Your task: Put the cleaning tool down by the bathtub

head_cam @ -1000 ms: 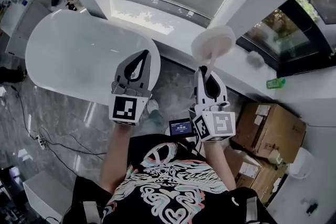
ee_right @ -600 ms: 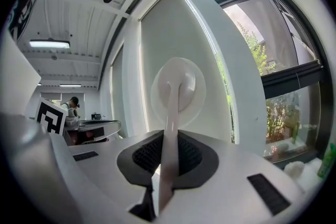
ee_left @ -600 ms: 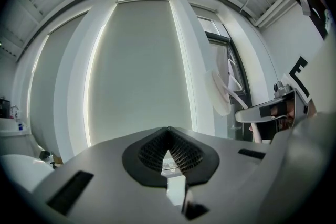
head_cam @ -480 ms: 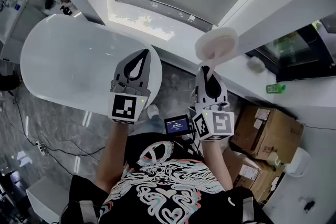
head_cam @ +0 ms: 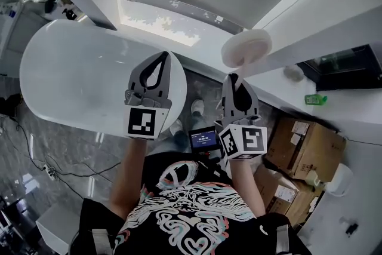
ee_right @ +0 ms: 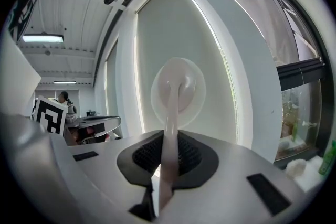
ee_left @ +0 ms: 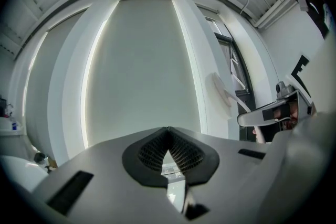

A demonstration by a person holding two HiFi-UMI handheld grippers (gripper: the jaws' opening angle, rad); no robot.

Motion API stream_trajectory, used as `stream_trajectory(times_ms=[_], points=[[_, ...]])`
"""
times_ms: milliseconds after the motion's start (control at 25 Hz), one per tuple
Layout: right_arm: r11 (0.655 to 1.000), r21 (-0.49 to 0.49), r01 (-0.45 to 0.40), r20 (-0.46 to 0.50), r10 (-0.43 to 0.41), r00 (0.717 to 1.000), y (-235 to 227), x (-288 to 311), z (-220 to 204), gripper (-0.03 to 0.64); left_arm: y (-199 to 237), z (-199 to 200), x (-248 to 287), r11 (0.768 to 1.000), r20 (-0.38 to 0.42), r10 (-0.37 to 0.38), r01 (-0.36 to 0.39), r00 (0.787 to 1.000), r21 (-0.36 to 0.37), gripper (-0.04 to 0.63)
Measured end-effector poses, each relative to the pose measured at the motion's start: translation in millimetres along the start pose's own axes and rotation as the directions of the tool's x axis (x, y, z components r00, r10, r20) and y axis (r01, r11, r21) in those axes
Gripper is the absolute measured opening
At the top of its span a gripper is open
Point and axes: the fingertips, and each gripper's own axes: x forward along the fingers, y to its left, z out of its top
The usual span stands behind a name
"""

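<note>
While gripped — cleaning tool [ee_right: 171, 118]; pale, disc-headed

The bathtub [head_cam: 71, 74] lies at the left of the head view, with the window [head_cam: 161, 24] behind it. The left gripper [head_cam: 162, 57] is over the tub's right end. The right gripper [head_cam: 234, 78] is beside it, over the floor [head_cam: 206, 88], with the cleaning tool [head_cam: 246, 48] standing out ahead of its jaws. Cardboard boxes [head_cam: 304, 146] sit at the right, before a ledge [head_cam: 280, 88] bearing a bottle [head_cam: 315, 98].

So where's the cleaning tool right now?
Head view, right of centre: cleaning tool clamped in the right gripper, round head right of the bathtub.
</note>
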Motion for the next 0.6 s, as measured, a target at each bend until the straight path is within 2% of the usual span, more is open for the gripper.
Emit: stream_trajectory(times_ms=[240, 600], points=[[1.0, -0.001, -0.015, -0.014, 0.015, 1.0, -11, 23, -1, 0.054, 9, -5, 24, 1.0, 0.005, 0.015, -0.015, 1.0, -0.001, 0.009], [0.999, -0.008, -0.034, -0.085, 0.034, 0.996, -52, 83, -17, 0.054, 14, -29, 98, 1.0, -0.039, 0.005, -0.006, 0.999, -0.008, 0.009]])
